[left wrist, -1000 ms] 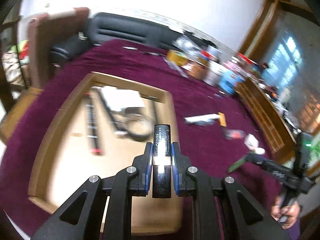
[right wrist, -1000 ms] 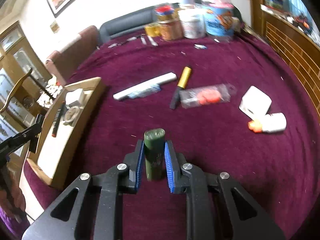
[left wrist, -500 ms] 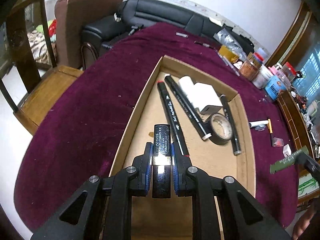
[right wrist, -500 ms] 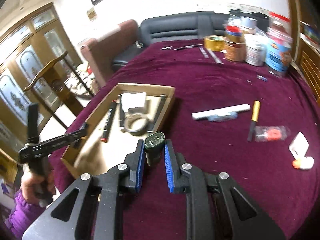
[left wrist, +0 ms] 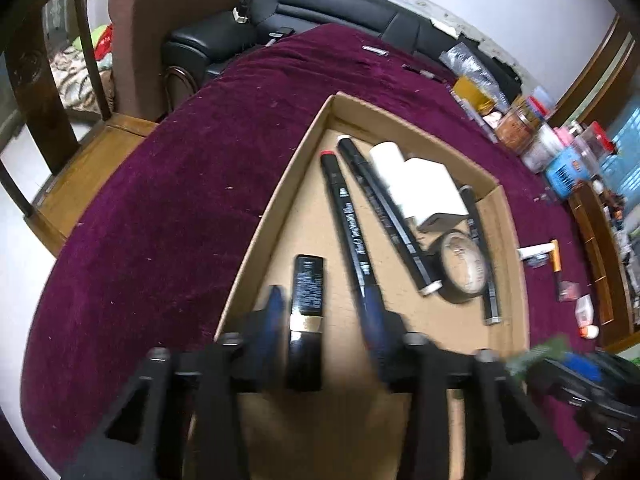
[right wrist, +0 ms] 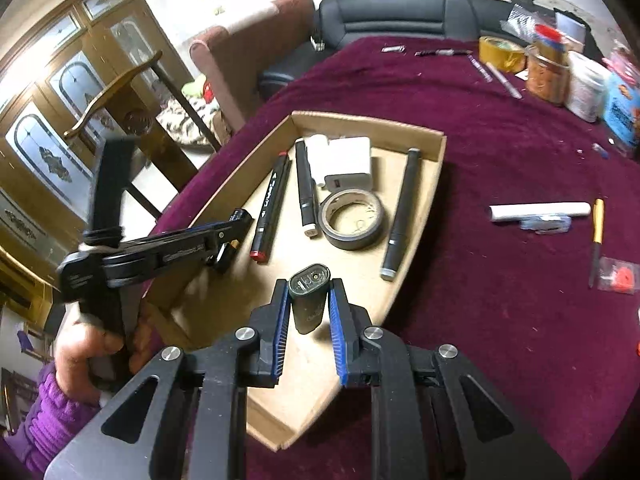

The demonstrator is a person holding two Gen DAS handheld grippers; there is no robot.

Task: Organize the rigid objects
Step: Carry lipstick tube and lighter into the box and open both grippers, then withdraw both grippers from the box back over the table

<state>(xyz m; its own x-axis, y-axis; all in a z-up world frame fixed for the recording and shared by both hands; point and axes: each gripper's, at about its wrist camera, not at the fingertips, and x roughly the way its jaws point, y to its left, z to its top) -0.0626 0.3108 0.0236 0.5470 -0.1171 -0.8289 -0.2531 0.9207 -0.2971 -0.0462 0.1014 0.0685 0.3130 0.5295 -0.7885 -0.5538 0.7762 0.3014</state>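
A cardboard tray (left wrist: 280,216) (right wrist: 436,168) lies on the maroon table. In the left wrist view my left gripper (left wrist: 322,308) is open over the tray's near left part, and a black tube with a gold band (left wrist: 306,312) lies between its spread fingers on the tray floor. In the right wrist view my right gripper (right wrist: 309,308) holds a dark green oval-ended case (right wrist: 309,300) above the tray's near end; its blue pads sit close on both sides. The left gripper (right wrist: 224,236) also shows there, at the tray's left edge.
The tray holds black markers (left wrist: 352,232), a tape roll (right wrist: 354,220) and a white charger (right wrist: 350,164). On the cloth to the right lie a white stick (right wrist: 540,210), a yellow-handled tool (right wrist: 597,228) and a bagged orange piece (right wrist: 622,278). Jars (right wrist: 548,68) stand at the back.
My left gripper has opened and let go of the black tube, which now lies in the tray. My right gripper has moved over the tray's near end with the green case.
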